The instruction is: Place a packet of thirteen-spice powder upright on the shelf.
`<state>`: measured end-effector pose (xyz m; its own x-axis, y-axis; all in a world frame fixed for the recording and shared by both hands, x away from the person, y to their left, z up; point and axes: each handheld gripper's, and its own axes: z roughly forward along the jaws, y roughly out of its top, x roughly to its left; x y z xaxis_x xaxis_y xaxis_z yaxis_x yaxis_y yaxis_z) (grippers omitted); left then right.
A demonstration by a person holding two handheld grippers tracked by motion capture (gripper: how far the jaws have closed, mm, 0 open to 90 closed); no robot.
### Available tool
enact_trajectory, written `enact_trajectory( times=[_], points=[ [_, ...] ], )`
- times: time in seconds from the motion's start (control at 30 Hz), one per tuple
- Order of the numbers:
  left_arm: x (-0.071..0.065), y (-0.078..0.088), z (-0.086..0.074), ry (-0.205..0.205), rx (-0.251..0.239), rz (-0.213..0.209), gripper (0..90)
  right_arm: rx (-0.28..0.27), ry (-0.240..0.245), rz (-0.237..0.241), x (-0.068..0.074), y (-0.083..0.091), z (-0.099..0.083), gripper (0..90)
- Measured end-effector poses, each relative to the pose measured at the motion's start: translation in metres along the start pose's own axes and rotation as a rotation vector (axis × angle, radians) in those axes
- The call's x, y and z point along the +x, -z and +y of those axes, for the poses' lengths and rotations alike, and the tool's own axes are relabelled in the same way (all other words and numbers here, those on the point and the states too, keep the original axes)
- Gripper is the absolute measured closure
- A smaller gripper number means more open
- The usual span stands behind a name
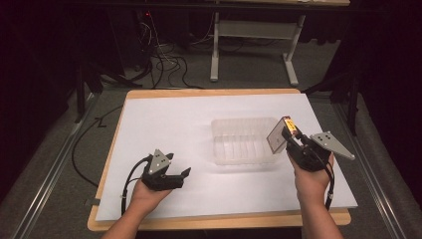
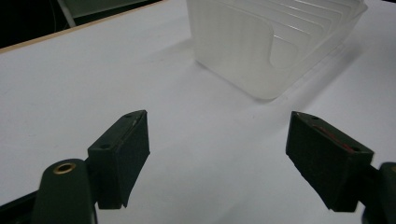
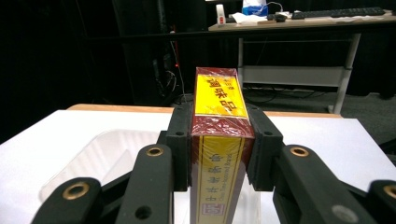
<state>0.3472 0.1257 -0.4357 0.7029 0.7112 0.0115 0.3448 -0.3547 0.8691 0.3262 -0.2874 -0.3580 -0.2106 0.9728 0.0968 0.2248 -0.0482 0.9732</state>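
The right hand [image 1: 312, 181] came up from the table's 5 o'clock corner with its wrist raised, and the right gripper [image 1: 291, 142] sat just past the tub's [image 1: 244, 142] 3 o'clock wall, its jaws clamped on a box [image 1: 280, 137] that stood tilted at the tub's rim there, clear of the paper [image 1: 199, 114]. The left hand [image 1: 144, 196] lay low near the table's 7 o'clock edge, palm under the left gripper [image 1: 181, 175], which pointed toward 3 o'clock with its jaws apart and nothing between them, well apart from the tub. The right gripper view showed what the high view did not: the box [image 3: 219, 140] was dark red with a yellow label bearing Chinese characters, wrapped in shiny film, with a pad pressed on each side, and the tub [image 3: 93, 154] lay below at 8 o'clock. The left gripper view showed its pads [image 2: 123, 158] standing off the bare paper [image 2: 84, 79], with the tub's [image 2: 261, 46] ribbed translucent wall at 1 o'clock.
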Motion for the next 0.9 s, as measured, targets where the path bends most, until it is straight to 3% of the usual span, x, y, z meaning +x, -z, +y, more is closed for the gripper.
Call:
enact_trajectory(
  times=[0.17, 0.33, 0.77, 0.9],
  points=[
    [-0.001, 0.001, 0.000, -0.005, -0.003, 0.000, 22.2, 0.004, 0.010, -0.042, 0.003, -0.011, 0.001, 67.8],
    [-0.002, 0.001, 0.000, -0.010, 0.001, 0.004, 22.2, 0.006, -0.001, -0.052, 0.007, -0.019, 0.000, 67.8],
    [-0.002, 0.002, 0.000, -0.014, -0.002, 0.008, 22.2, 0.013, 0.041, -0.027, 0.042, -0.043, -0.001, 67.8],
    [-0.003, 0.001, -0.001, -0.016, 0.009, 0.009, 22.1, 0.021, 0.027, -0.019, 0.047, -0.052, -0.005, 67.8]
  ],
)
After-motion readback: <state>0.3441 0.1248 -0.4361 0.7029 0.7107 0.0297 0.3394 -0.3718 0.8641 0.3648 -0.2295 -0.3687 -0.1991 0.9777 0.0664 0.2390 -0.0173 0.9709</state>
